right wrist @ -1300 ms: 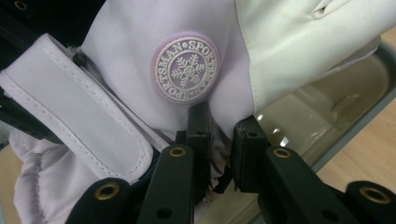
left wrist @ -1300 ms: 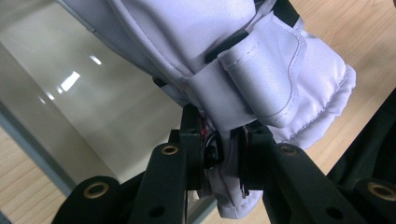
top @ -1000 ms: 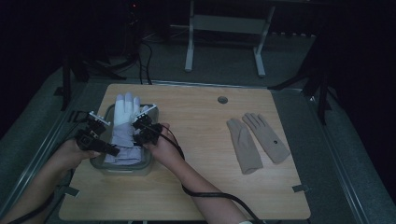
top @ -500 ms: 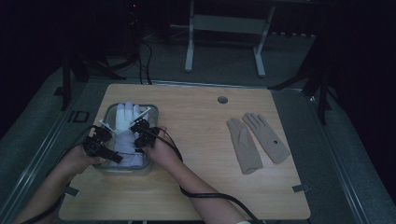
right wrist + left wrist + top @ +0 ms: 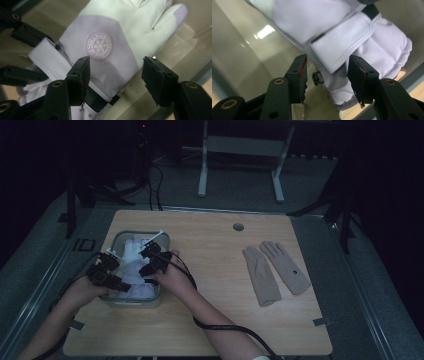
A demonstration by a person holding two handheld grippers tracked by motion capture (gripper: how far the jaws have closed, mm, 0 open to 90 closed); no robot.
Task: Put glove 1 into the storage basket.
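Both hands drawn back toward 6 o'clock, fingers just opening, gripping nothing | left gripper (image 5: 121,286), right gripper (image 5: 145,268) | white glove (image 5: 134,270) lies in clear bin (image 5: 116,243), worktop's (image 5: 210,270) 9 o'clock edge | lilac panel, round emblem | beige gloves (image 5: 275,270) at 3 o'clock.

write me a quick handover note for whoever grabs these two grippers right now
Left gripper: jaws have just been opening, the white glove's cuff between them, apart from the pads.
Right gripper: jaws have just been opening, hovering over the back of the white glove, not gripping.
White gloves lie inside the clear bin at the table's left.
Beige glove pair lies flat at the right, untouched.
Done: white gloves look placed in the bin and let go.
Left: probably pull both grippers out, then deal with the beige pair.
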